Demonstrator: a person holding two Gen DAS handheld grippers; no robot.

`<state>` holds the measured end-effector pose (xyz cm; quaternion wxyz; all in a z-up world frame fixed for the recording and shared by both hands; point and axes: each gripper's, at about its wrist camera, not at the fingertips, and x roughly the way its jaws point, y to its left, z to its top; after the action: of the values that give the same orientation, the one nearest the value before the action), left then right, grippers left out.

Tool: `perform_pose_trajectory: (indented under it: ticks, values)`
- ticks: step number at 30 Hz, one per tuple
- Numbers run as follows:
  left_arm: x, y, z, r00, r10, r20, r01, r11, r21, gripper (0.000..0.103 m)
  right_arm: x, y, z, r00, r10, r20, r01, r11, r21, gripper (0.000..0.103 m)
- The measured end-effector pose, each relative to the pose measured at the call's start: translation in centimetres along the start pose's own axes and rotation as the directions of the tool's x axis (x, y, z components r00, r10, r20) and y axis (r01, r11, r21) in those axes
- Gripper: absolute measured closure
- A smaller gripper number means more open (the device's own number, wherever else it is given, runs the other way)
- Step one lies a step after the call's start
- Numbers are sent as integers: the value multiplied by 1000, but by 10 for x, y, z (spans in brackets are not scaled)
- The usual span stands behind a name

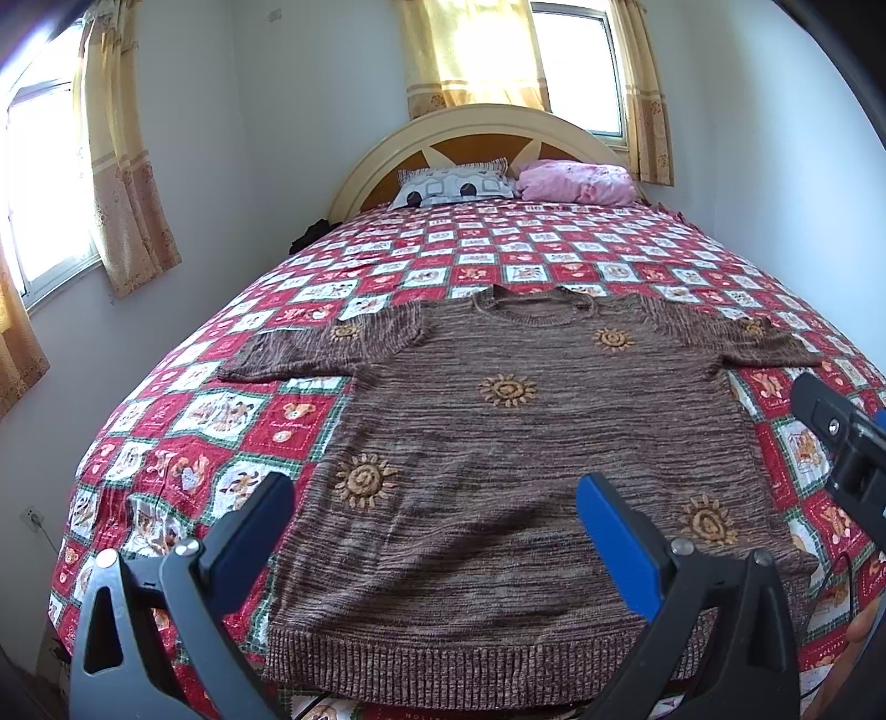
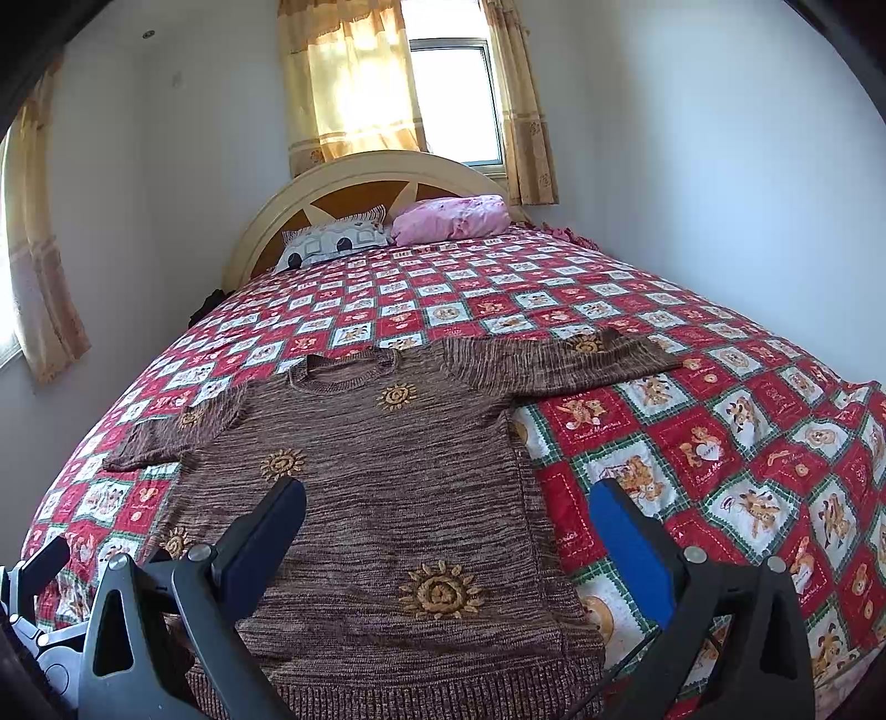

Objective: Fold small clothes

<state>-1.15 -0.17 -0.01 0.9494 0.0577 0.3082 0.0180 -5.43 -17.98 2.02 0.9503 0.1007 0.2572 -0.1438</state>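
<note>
- The bed fills most of both views, its quilt a patchwork of red and white squares with small bear pictures and green borders.
- The headboard is cream and arched, with an orange panel, at the far end of the bed against the wall.
- Curtains, yellowish, hang over a bright window above the headboard; another pair hangs at a window on the wall left of the bed.
- The sweater, brown marled knit with short sleeves and orange sun motifs, lies flat and face up on the near half of the bed: collar toward the headboard, ribbed hem at the near edge, both sleeves spread out sideways.
- Two pillows rest against the headboard: a grey patterned pillow on the left, a pink pillow touching it on the right.
- The left gripper hovers over the sweater's lower left part, near the hem, fingers wide apart with nothing between them.
- The right gripper hovers over the sweater's lower right side, fingers also spread wide and empty; one finger is above the knit, the other above the quilt just beside the sweater's edge.
- A wall socket sits low on the wall left of the bed.
</note>
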Motion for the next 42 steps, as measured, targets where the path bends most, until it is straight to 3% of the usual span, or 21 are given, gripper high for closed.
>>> perform_pose_trajectory:
  ticks: [18, 25, 33, 35, 37, 42]
  values:
    - [12, 3, -1, 1000, 5, -25, -5, 1000, -9, 0, 9, -3, -3, 1000, 0, -21, 1, 1000, 4, 1]
    - [31, 4, 4, 1000, -12, -24, 12, 1000, 0, 0, 27, -26, -1, 999, -41, 6, 41, 999, 31, 1]
    - [68, 7, 23, 999, -46, -29, 46, 999, 18, 0, 64, -89, 11, 997, -71, -14, 72, 987, 144, 2]
    - [77, 9, 32, 998, -60, -19, 61, 998, 14, 0, 69, -112, 18, 998, -55, -16, 57, 978, 201, 7]
    - [85, 9, 40, 998, -61, -6, 61, 998, 18, 0, 79, -144, 32, 999, -39, -31, 46, 960, 276, 27]
    - [107, 9, 55, 999, -35, 0, 35, 999, 19, 0, 115, -207, 66, 994, -60, -90, 89, 925, 368, 31]
